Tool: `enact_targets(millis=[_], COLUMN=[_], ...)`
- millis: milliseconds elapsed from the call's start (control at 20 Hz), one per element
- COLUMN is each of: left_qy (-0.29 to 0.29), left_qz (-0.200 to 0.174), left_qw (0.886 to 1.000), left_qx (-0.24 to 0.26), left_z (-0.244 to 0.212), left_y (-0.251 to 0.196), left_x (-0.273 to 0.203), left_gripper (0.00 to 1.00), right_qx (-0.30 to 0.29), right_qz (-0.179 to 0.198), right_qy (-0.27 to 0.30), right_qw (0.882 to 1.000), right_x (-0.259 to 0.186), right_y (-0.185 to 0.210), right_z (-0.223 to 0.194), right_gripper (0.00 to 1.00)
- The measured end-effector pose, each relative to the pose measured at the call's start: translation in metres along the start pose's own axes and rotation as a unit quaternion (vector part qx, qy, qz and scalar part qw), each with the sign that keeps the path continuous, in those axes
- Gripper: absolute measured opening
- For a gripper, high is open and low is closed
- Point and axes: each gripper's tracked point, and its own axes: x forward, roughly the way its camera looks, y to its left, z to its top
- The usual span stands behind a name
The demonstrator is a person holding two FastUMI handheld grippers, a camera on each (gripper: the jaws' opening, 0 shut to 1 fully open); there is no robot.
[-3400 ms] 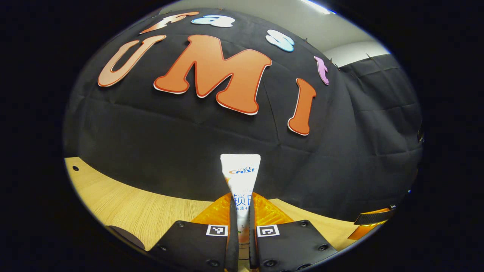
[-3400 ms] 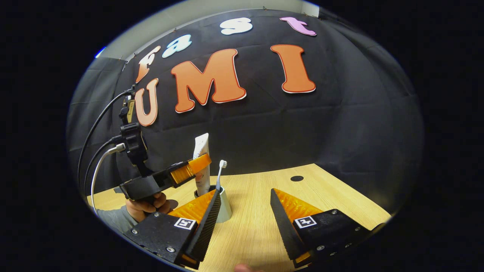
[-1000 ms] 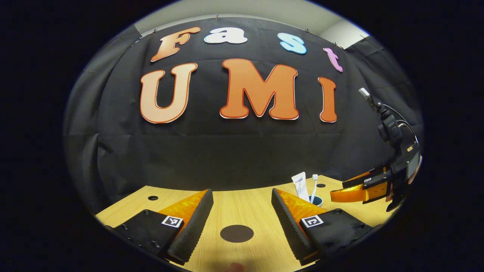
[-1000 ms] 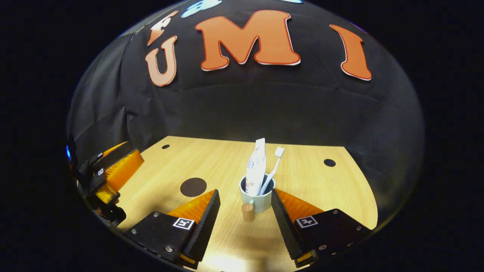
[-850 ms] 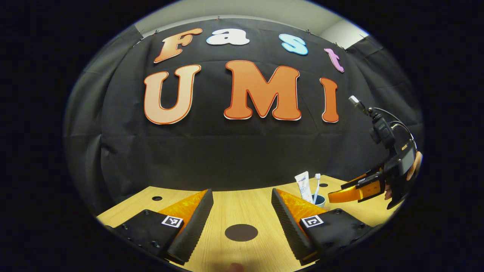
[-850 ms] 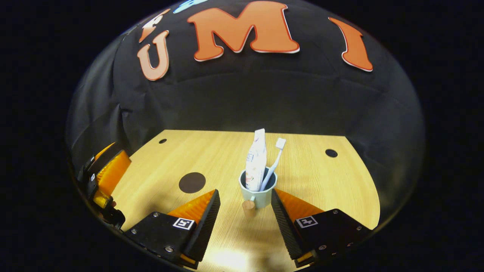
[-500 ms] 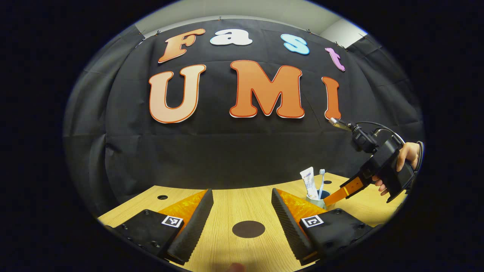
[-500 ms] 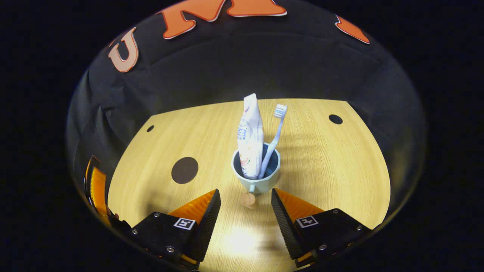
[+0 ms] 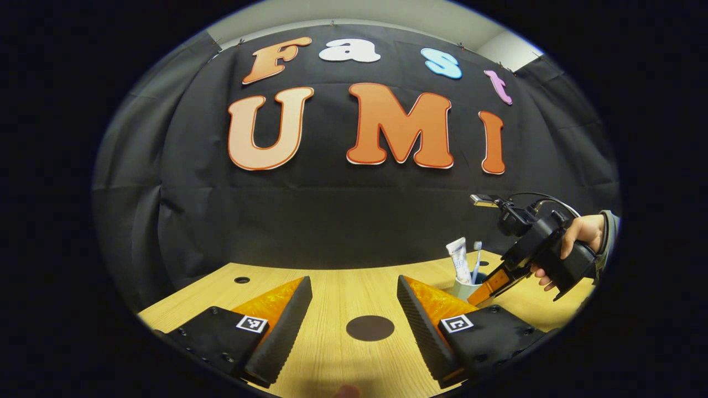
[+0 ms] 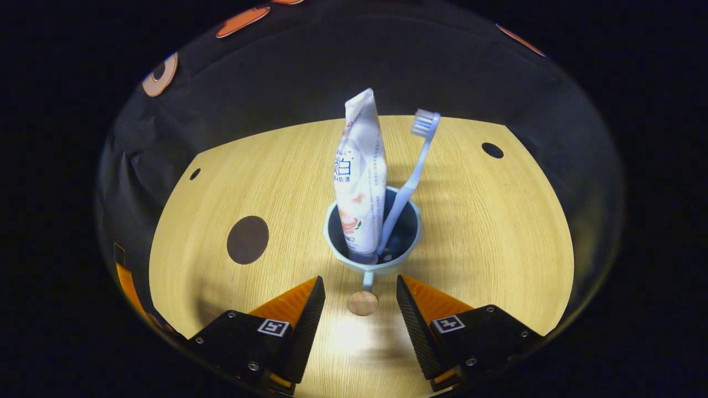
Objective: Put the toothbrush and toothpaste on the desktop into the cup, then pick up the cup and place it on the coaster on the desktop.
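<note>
Right gripper view puts my right gripper (image 10: 359, 301) tilted down over the cup (image 10: 371, 264), released, jaws spread wide and touching nothing. The toothpaste (image 10: 359, 182) and the toothbrush (image 10: 406, 177) both stand inside the cup, tube upright, brush leaning to the side, so I judge the loading done and the pick-up to be the step in hand. The cup's handle ends in a round wooden knob (image 10: 363, 303), which sits just between my jaws and points back at me.

To do this well, I'd close either on that handle or go a little deeper and take the cup wall. The wall seems the steadier hold, since a thin stem could let the cup swing. I'd keep the cup upright in the lift, because the tall tube makes it top-heavy and the brush could tip out.

The coaster (image 10: 247, 239), a dark disc on the worktop (image 10: 498, 237), lies well apart from the cup. In the left gripper view it sits just ahead of my left gripper (image 9: 354, 312), which is also released and empty. That gripper hangs close over the landing spot, so I'd draw it back before bringing the cup across. Small dark holes mark the worktop, none in the path.
</note>
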Motion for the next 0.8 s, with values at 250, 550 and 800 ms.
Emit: enact_targets(millis=[250, 550, 800], left_qy=[0.011, 0.017, 0.016], left_qz=[0.011, 0.016, 0.019], left_qw=[1.000, 1.000, 1.000], left_qx=[-0.007, -0.011, -0.004], left_z=[-0.009, -0.015, -0.014], left_y=[0.011, 0.017, 0.018], left_x=[-0.005, -0.013, -0.017], left_gripper=[0.98, 0.98, 0.98], right_qx=[-0.003, 0.013, 0.015], right_qz=[-0.022, -0.047, -0.034], right_qy=[0.021, 0.019, 0.006], right_qw=[1.000, 0.999, 0.999], right_x=[0.020, 0.024, 0.024], right_y=[-0.003, -0.011, -0.011], right_z=[-0.008, -0.011, -0.009], right_gripper=[0.73, 0.26, 0.25])
